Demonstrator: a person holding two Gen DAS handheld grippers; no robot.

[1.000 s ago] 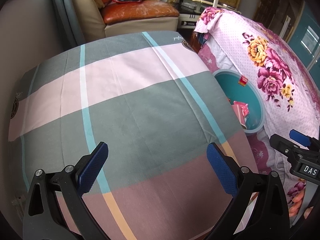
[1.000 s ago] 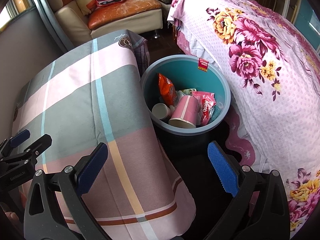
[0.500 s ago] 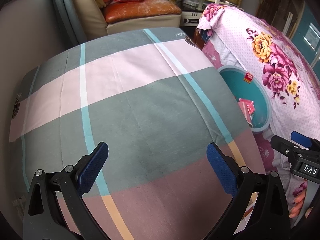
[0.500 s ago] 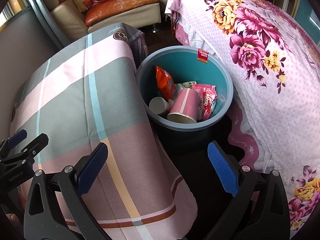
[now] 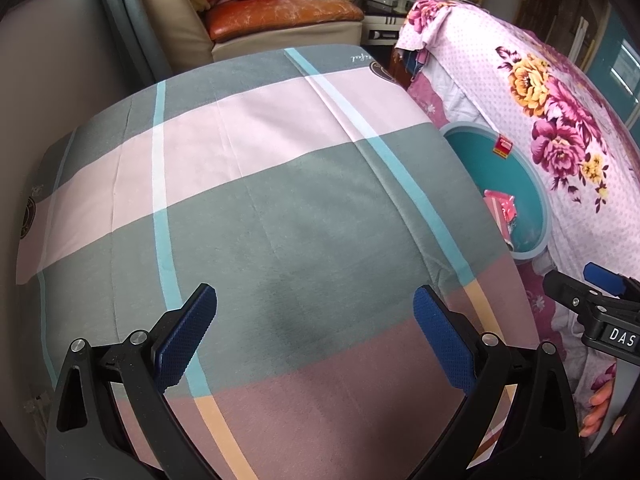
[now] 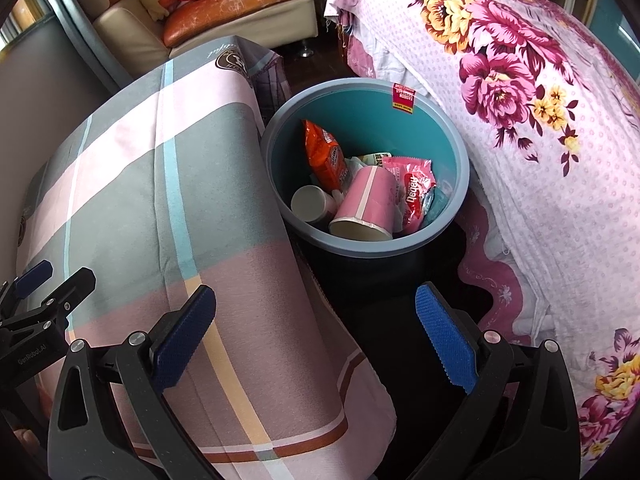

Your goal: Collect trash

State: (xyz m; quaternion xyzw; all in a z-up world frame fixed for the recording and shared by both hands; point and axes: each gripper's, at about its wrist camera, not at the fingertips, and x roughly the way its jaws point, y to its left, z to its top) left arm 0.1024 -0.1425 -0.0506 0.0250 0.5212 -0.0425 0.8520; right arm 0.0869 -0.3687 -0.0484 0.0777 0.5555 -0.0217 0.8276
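Trash sits in the teal bin (image 6: 456,152) between plaid cover (image 6: 152,184) and floral quilt (image 6: 540,128): pink paper cup (image 6: 366,210), orange wrapper (image 6: 324,156). Light, crushable; I'd pinch the cup rim gently. My right gripper (image 6: 314,338) and left gripper (image 5: 314,334) gape wide, holding nothing

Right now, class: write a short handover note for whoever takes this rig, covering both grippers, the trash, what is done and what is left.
Left gripper: open, empty, above the plaid cloth.
Right gripper: open, empty, facing the bin.
The bin stands between the plaid cloth and the floral cloth. It holds a pink cup, a white cup, an orange packet and a pink packet.
Done: those pieces are binned.
Left: no loose trash is in view; check elsewhere.
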